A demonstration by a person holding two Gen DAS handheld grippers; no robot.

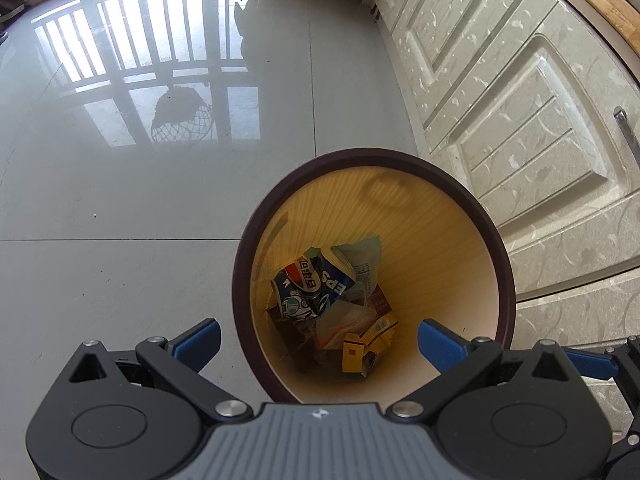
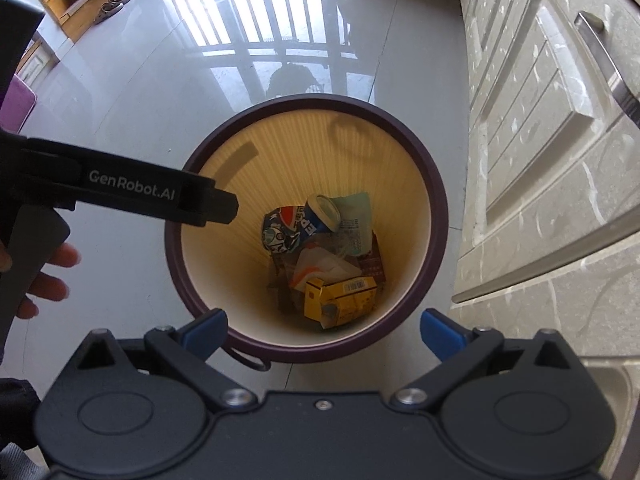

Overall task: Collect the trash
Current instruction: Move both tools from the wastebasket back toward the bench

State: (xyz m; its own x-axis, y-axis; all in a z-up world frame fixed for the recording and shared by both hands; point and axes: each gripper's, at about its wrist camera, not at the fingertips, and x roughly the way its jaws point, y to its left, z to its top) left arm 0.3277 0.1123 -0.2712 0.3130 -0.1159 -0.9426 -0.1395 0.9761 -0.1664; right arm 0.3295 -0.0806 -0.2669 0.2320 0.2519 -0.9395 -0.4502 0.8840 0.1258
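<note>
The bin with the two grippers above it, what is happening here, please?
A person holds two grippers over a round bin on the floor beside a cabinet. The left gripper and the right gripper are both open and hold nothing. A crushed can, a yellow carton and wrappers already lie at the bottom.

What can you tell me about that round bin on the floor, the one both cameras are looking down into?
The trash bin is round and tapers toward the bottom, with a dark purple-brown rim and a ribbed, cream-yellow inner wall that looks like plastic. It stands upright and uncovered on the glossy grey floor tiles, beside a pale cabinet. At its bottom lie a crushed Pepsi can, a yellow carton and crumpled wrappers. Both hand-held grippers hang open above it, touching nothing.
</note>
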